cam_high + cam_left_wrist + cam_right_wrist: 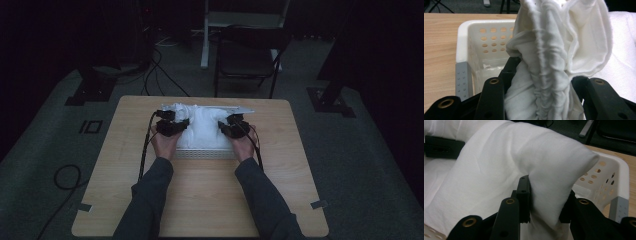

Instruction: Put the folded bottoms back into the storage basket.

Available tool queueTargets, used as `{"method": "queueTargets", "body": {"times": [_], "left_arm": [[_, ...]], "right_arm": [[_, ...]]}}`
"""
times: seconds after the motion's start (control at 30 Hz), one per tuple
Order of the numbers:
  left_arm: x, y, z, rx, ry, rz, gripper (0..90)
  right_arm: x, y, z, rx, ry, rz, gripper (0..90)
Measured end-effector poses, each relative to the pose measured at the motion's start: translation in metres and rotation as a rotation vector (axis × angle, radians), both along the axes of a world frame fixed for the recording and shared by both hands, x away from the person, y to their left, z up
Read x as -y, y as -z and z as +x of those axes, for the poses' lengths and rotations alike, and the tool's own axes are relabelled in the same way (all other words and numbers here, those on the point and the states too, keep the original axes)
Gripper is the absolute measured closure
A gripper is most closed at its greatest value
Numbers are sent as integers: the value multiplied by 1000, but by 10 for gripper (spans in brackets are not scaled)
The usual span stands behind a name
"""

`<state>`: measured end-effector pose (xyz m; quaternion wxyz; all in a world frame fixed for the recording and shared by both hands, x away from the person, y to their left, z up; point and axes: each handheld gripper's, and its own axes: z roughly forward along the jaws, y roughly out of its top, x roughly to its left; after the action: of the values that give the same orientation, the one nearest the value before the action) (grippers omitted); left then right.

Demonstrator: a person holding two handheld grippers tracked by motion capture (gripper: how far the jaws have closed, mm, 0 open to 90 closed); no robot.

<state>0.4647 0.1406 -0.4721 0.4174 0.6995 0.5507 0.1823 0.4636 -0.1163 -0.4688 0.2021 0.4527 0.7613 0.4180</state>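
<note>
A white cloth (205, 125) lies bunched over a white perforated basket (207, 153) in the middle of the wooden table. My left gripper (172, 125) is at the cloth's left side and is shut on a gathered, crumpled bunch of the cloth (544, 70), which stands up between the black jaws. At the cloth's right side my right gripper (232, 126) is shut on a smooth fold of the cloth (546, 195). The basket wall (489, 37) with round holes shows behind the left bunch, and its corner (606, 180) beside the right fold.
The wooden table (205, 200) reaches towards me past the basket. A dark chair (247, 55) stands beyond the far edge. Cables (160, 75) run over the floor at the back left and a loop of cable (67, 177) lies left of the table.
</note>
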Motion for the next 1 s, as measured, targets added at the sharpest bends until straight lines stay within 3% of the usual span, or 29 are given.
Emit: {"method": "queueTargets", "body": {"times": [0.63,0.8,1.0], "left_arm": [[8,3,-1,-18,2,44,520],[11,3,-3,-39,14,85,500],[11,4,-3,-48,14,95,489]], "right_arm": [[1,7,1,-15,15,-26,700],[2,8,0,-20,15,-43,698],[1,8,-1,-28,14,-62,693]]}}
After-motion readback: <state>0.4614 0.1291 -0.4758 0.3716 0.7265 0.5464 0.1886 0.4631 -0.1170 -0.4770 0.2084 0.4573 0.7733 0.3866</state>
